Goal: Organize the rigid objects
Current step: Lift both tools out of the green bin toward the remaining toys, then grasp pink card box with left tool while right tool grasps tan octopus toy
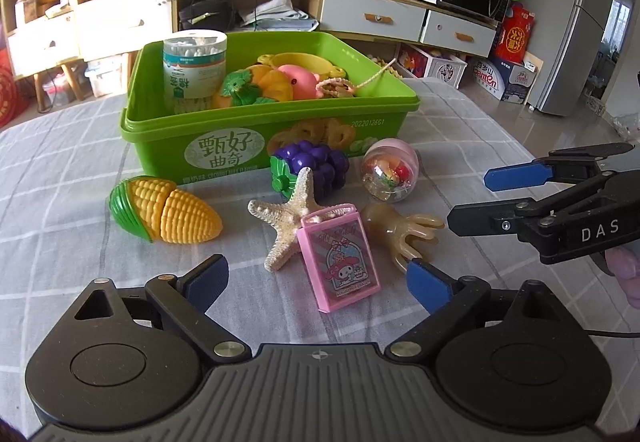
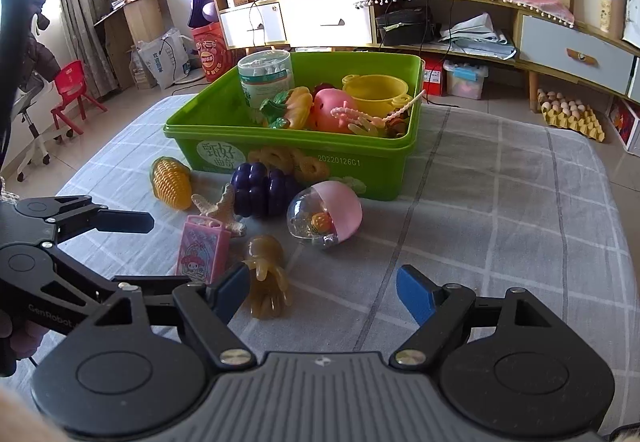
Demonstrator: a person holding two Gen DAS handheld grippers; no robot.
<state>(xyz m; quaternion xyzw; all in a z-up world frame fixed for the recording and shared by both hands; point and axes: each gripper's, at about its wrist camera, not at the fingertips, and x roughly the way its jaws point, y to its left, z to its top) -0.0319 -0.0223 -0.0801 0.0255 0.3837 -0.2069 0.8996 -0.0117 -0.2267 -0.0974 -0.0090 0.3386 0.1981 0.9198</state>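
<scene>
A green cookie tub (image 1: pixel 256 146) sits on a grey checked worktop (image 1: pixel 60 170), already holding toys. Loose items lie in front of it: a plastic corn cob (image 1: pixel 168 211), purple grapes (image 1: pixel 314 166), a starfish (image 1: pixel 290 216), a clear-and-pink capsule ball (image 1: pixel 390 168), an amber rubber hand (image 1: pixel 404 232) and a small pink card box (image 1: pixel 340 256).

The left gripper (image 1: pixel 316 282) has its fingers spread wide and empty, with the pink box lying directly between and just ahead of them, its long axis running away from the gripper. The right gripper (image 2: pixel 320 288) is also open and empty; the rubber hand lies beside its left finger. The left hand looks nearer the box.
</scene>
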